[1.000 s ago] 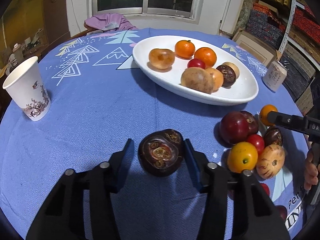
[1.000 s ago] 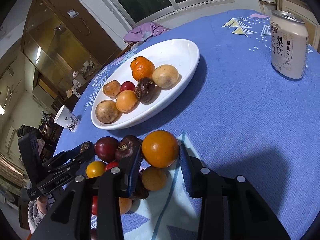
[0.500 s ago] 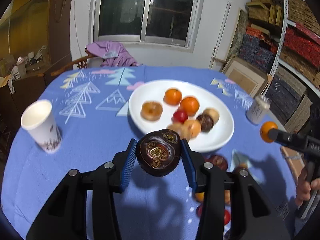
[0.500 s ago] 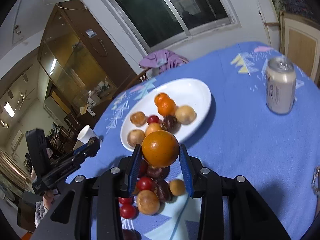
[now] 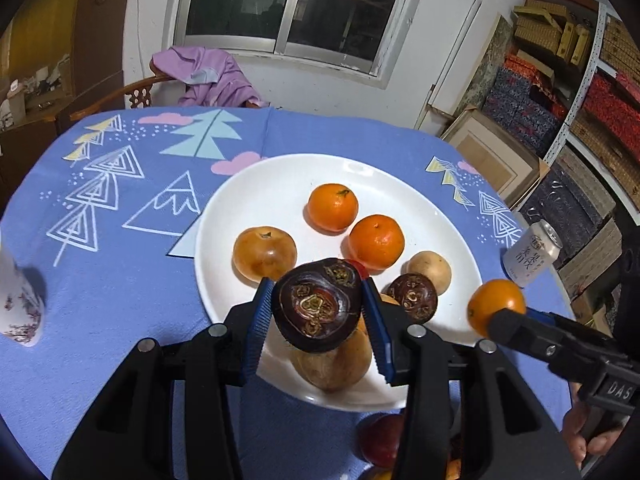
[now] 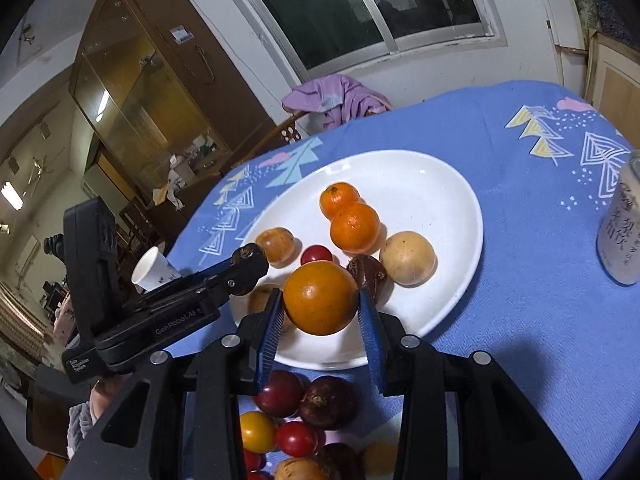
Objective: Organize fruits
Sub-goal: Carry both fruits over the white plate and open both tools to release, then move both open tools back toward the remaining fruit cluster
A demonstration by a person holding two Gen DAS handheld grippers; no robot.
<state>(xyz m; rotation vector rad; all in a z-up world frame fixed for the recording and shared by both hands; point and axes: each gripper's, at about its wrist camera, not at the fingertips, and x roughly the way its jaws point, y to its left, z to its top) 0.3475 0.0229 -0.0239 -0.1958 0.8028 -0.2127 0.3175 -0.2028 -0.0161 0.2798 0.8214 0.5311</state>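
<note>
1. Left wrist view: the left hand-held gripper (image 5: 318, 330) sits at lower centre of the frame, its blue pads clenched on a dark purple-brown fruit (image 5: 319, 304). The fruit hangs in the air over the near rim of the white plate (image 5: 280, 184), not yet set down.
2. On the plate lie two oranges (image 5: 375, 241), an amber fruit (image 5: 264, 254), a pale round fruit (image 5: 430, 270), another dark fruit (image 5: 414, 296) and a tan fruit (image 5: 332, 360) partly hidden behind the held one; a red one barely peeks out.
3. At right of the frame the right hand-held gripper (image 5: 500, 312) comes in from the side, carrying an orange fruit (image 5: 494, 304) at the plate's edge. A drink can (image 5: 530, 254) stands on the blue tabletop (image 5: 120, 272) beyond it, and a paper cup (image 5: 18, 312) at far left.
4. Right wrist view: the right hand-held gripper (image 6: 322, 330) is closed on the orange fruit (image 6: 320, 302), which is held above the plate's (image 6: 420, 172) near side. The left hand-held gripper (image 6: 244, 264) reaches in from the left of the frame.
5. At the bottom of this frame a cluster of loose fruits (image 6: 304, 420) remains on the tabletop (image 6: 520, 320): dark, yellow, red and tan ones.
6. Judged progress: roughly half done. Several fruits are plated, two are in transit, and the cluster is still to be moved.
</note>
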